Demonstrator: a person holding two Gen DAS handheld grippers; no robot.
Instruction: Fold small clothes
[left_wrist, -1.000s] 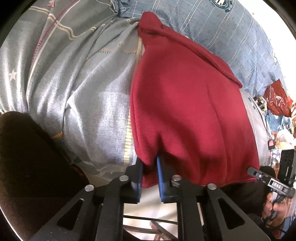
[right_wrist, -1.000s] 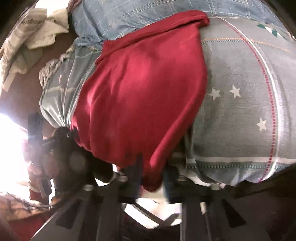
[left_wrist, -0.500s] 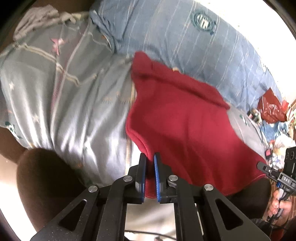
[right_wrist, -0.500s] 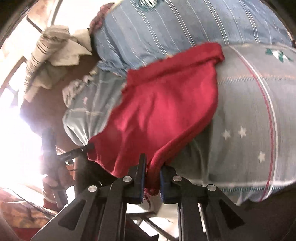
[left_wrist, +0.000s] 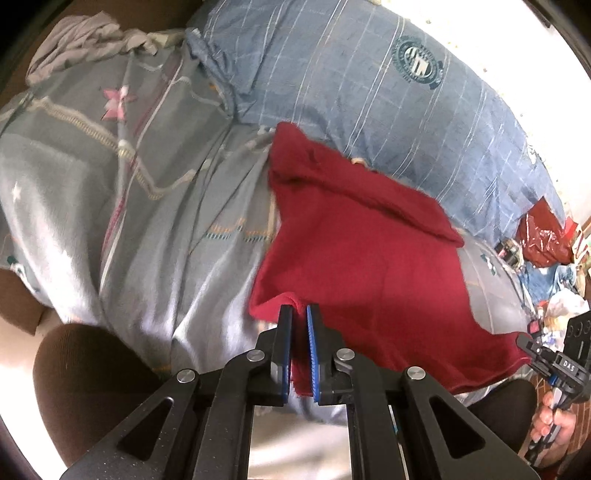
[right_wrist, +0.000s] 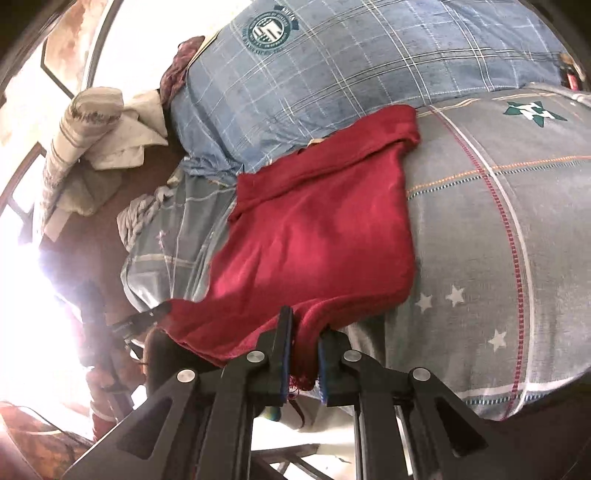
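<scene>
A dark red garment (left_wrist: 362, 258) (right_wrist: 317, 236) lies spread over a grey patterned bedsheet (left_wrist: 110, 206) (right_wrist: 498, 221), its far end bunched against a blue checked pillow (left_wrist: 369, 92) (right_wrist: 351, 81). My left gripper (left_wrist: 299, 314) is shut on the garment's near left corner, and red cloth shows between the blue pads. My right gripper (right_wrist: 304, 325) is shut on the near right corner. The near hem hangs lifted off the bed between the two. In the left wrist view the right gripper (left_wrist: 554, 365) and a hand (left_wrist: 554, 421) appear at the lower right.
A pile of light cloths (right_wrist: 92, 140) lies at the bed's far left, and crumpled grey cloth (left_wrist: 85, 40) sits at the head. Red bags and clutter (left_wrist: 543, 240) lie on the floor to the right. A brown rounded shape (left_wrist: 85, 384) fills the near left.
Both grippers have risen and tilted, carrying the garment's near corners up from the bed edge. More of the pillow and the room beyond shows now. The grips stayed shut on the cloth.
</scene>
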